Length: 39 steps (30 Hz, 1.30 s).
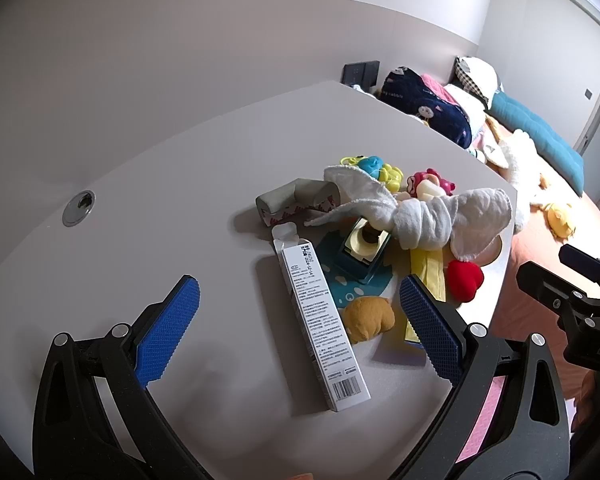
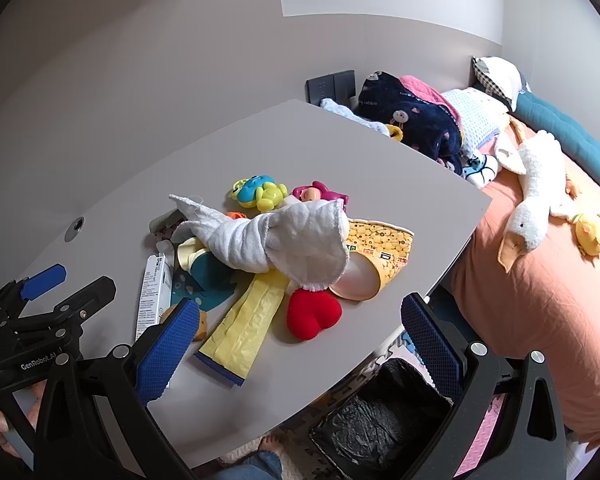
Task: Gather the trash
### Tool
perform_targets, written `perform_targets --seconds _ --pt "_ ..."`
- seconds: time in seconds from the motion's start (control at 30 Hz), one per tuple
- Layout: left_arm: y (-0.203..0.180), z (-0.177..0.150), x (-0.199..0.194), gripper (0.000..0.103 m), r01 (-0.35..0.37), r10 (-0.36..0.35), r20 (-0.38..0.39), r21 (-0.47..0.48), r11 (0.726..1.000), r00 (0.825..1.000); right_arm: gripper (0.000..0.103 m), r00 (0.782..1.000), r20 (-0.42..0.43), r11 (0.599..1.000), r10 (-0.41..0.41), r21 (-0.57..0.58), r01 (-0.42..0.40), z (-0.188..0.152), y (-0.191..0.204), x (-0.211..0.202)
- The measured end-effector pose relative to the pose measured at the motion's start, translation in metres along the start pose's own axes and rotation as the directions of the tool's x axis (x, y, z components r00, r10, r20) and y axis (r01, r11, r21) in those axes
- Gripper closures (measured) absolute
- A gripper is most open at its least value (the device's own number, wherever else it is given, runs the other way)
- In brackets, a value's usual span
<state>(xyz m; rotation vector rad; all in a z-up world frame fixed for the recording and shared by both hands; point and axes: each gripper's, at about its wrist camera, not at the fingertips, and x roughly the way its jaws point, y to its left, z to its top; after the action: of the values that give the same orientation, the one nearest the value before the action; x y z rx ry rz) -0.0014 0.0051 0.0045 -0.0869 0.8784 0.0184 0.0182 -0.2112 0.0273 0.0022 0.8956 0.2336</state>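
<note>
Both my grippers, left gripper (image 1: 300, 312) and right gripper (image 2: 300, 320), gape empty; lower-centre, the long white cardboard box (image 1: 320, 320) could skid off the grey table (image 1: 160, 200).

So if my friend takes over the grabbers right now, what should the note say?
Left gripper: open, empty, over the long white box.
Right gripper: open, empty, near the table's front edge.
Trash still on the table: white box, yellow paper cup, yellow bag roll, mixed with toys and a white cloth.
Bin on the floor below looks empty.
Nothing collected yet; everything is left.
</note>
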Motion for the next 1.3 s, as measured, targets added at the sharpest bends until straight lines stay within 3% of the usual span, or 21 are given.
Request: perform_targets --seconds 0.67,0.93,1.03,1.17,1.3 --pt "-0.002 0.003 0.012 0.006 -0.004 0.003 -0.012 -0.034 0.999 1.0 0.003 1.0 -0.003 1.0 -0.004 -0.005 0.004 0.0 -0.003 -0.001" --pt "-0.003 0.004 0.037 0.006 -0.034 0.031 -0.067 -0.036 0.999 0.997 0.003 1.0 -0.007 1.0 -0.01 -0.016 0.01 -0.001 -0.009 0.004" --pt "-0.003 0.003 0.048 0.012 -0.038 0.035 -0.094 -0.033 0.999 0.995 0.003 1.0 -0.003 1.0 -0.011 -0.025 0.011 0.0 -0.011 0.006" --pt "0.0 0.002 0.062 0.027 -0.025 0.018 -0.141 -0.047 0.999 0.99 0.003 1.0 -0.005 0.999 -0.001 -0.035 0.001 0.007 -0.009 0.01" --pt "0.004 0.001 0.075 0.03 -0.017 0.007 -0.174 -0.06 0.998 0.985 0.003 1.0 -0.008 0.997 0.013 -0.073 -0.014 0.016 -0.003 0.016"
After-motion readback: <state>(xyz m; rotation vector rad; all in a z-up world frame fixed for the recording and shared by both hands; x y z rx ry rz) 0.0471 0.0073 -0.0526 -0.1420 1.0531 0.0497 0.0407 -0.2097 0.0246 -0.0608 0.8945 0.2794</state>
